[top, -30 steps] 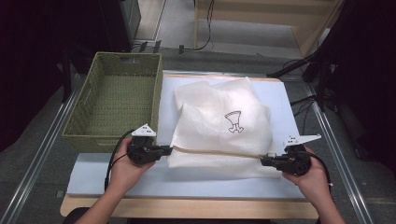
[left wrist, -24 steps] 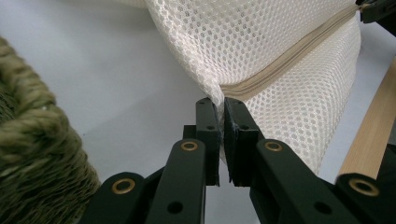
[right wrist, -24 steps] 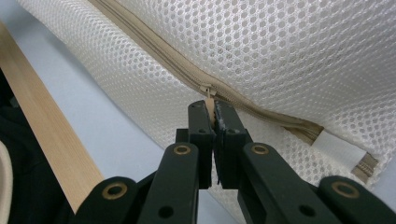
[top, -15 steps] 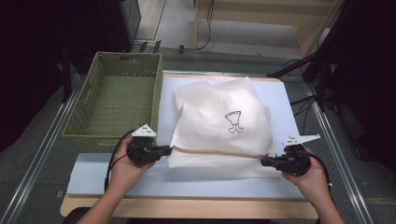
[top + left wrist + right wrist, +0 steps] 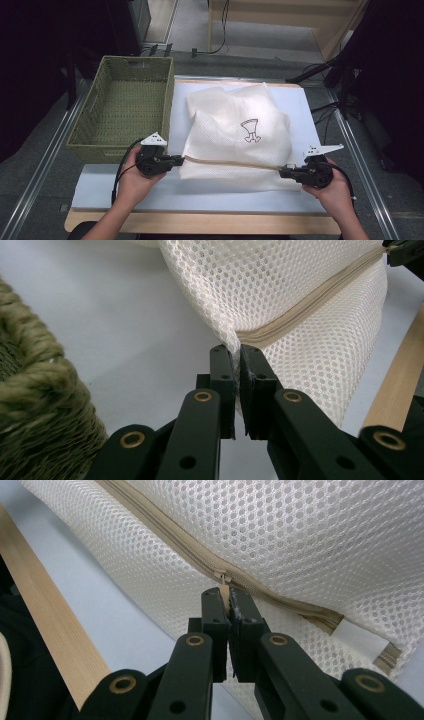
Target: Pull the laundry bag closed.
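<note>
Bulging white mesh bag (image 5: 235, 130), beige zipper (image 5: 230, 162)

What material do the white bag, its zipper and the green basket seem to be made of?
Bag: white synthetic mesh, probably polyester; open honeycomb holes, soft folds.
Zipper: beige woven tape, matte; its teeth are too small to tell.
Basket: thick twisted olive cord, paper or seagrass perhaps, woven over a stiff form.

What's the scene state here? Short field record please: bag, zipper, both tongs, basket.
bag: white mesh laundry bag, lying on the pale blue table top
zipper: beige zipper along the bag's near edge
left tongs: shut on the bag's left corner at the zipper end
right tongs: shut on the zipper pull
basket: green woven basket, left of the bag, nothing seen inside
</note>
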A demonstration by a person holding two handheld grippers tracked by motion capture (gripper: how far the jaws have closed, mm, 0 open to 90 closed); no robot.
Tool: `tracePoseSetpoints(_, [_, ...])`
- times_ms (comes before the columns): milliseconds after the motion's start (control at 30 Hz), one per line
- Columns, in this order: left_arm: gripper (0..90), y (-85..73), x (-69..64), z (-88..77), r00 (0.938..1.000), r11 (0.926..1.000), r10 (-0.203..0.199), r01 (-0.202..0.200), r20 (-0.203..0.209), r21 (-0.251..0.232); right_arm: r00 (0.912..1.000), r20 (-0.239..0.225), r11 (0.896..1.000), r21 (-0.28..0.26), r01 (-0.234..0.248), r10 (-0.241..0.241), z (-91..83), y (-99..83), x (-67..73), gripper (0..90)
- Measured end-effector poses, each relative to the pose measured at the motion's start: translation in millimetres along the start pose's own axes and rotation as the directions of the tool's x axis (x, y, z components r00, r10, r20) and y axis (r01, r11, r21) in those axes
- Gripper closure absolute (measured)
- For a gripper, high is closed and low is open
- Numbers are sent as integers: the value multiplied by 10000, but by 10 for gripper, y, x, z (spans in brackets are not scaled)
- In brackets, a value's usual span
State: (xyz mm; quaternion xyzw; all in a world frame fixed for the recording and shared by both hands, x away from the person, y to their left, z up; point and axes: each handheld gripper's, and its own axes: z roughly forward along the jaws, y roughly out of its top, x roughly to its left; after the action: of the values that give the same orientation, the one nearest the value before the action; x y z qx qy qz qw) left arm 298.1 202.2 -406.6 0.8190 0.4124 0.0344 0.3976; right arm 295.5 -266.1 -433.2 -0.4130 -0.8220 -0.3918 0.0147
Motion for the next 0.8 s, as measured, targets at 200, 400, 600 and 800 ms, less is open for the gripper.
tracePoseSetpoints(200, [863, 15, 30, -3, 10000, 10000, -21, 20, 60, 39, 9999, 140, 10000, 0, 20, -20, -44, -38, -33, 882])
tracePoseSetpoints(400, [863, 20, 42, -6, 10000, 10000, 8, -9, 36, 95, 9996, 285, 10000, -13, -55, 55, -116, -85, -100, 882])
tracePoseSetpoints(600, [863, 19, 38, 12, 10000, 9999, -27, 27, -1, 157, 9988, 276, 9991, -89, -408, 410, -154, -133, -140, 881])
tracePoseSetpoints(800, [862, 28, 18, 16, 10000, 9999, 18, -18, 27, 104, 9985, 270, 9989, -72, -472, 474, -156, -126, -165, 881])
